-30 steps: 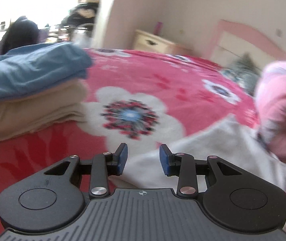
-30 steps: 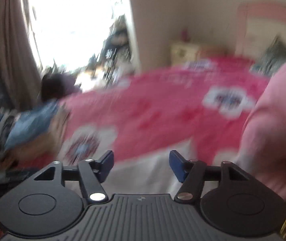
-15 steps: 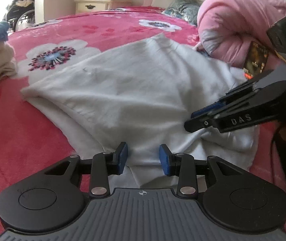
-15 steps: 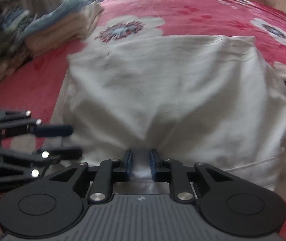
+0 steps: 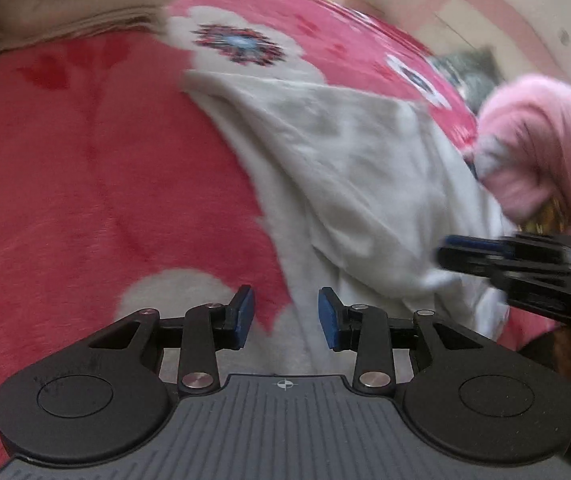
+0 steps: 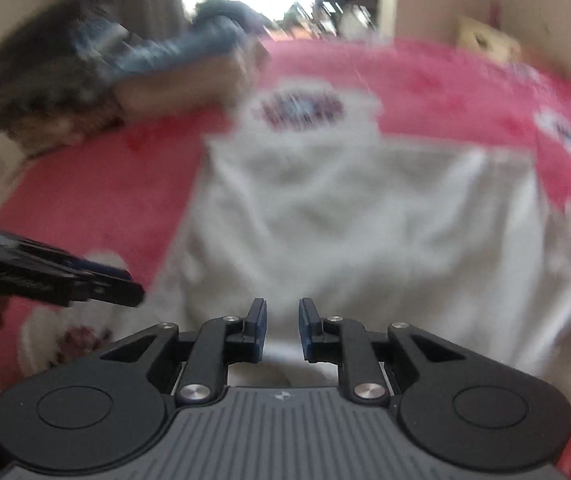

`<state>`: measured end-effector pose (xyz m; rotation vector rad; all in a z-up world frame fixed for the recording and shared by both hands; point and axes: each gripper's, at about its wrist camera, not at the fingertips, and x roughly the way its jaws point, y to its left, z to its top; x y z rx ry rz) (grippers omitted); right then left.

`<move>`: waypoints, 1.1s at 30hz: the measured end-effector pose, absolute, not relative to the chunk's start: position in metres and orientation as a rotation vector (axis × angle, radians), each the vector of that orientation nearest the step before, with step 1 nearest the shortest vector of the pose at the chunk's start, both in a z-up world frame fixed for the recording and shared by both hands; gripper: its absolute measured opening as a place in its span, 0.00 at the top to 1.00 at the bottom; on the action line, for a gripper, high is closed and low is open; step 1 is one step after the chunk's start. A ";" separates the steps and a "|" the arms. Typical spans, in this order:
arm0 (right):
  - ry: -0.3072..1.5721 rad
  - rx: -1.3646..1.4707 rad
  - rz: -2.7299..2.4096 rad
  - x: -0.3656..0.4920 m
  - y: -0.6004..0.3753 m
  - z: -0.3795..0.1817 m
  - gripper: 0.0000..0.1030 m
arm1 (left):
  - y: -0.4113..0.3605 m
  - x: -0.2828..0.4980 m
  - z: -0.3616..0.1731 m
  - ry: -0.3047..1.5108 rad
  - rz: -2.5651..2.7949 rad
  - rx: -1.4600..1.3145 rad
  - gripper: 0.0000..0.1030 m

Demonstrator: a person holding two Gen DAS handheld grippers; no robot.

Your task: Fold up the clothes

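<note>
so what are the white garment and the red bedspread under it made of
White garment: looks like a thin woven or knit fabric, probably cotton, with a matte finish; it lies in soft creases and limp folds. Red bedspread: looks like plush fleece, likely synthetic, with a printed flower pattern; its surface is fuzzy with a faint sheen. Blur keeps the weave of either from showing.

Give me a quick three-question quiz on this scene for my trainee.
1. True or false: the white garment lies on a red flowered blanket.
2. What tops the folded pile: A a blue item, B a green item, C a yellow item?
3. Are the fingers of the left gripper apart or pressed together?
Key: 1 true; 2 A; 3 apart.
</note>
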<state>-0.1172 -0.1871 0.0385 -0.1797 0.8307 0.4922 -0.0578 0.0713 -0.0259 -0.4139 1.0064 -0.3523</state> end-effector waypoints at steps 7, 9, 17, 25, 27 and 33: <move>0.826 -0.060 0.423 -0.120 -0.219 0.053 0.80 | 0.075 -0.059 -0.040 1.132 -0.475 -0.503 0.66; 0.870 0.030 0.375 -0.124 -0.239 0.048 0.80 | 0.066 -0.064 -0.043 1.157 -0.514 -0.492 0.66; 0.890 0.212 0.230 -0.130 -0.291 0.045 0.77 | 0.054 -0.071 -0.043 1.187 -0.547 -0.473 0.66; 0.725 0.001 0.413 -0.093 -0.237 0.073 0.58 | 0.080 -0.055 -0.034 1.132 -0.453 -0.500 0.66; 0.729 -0.048 0.505 -0.081 -0.212 0.069 0.58 | 0.085 -0.047 -0.032 1.106 -0.425 -0.501 0.66; 0.800 -0.158 0.702 -0.062 -0.143 0.035 0.44 | 0.103 -0.006 -0.034 1.018 -0.382 -0.558 0.64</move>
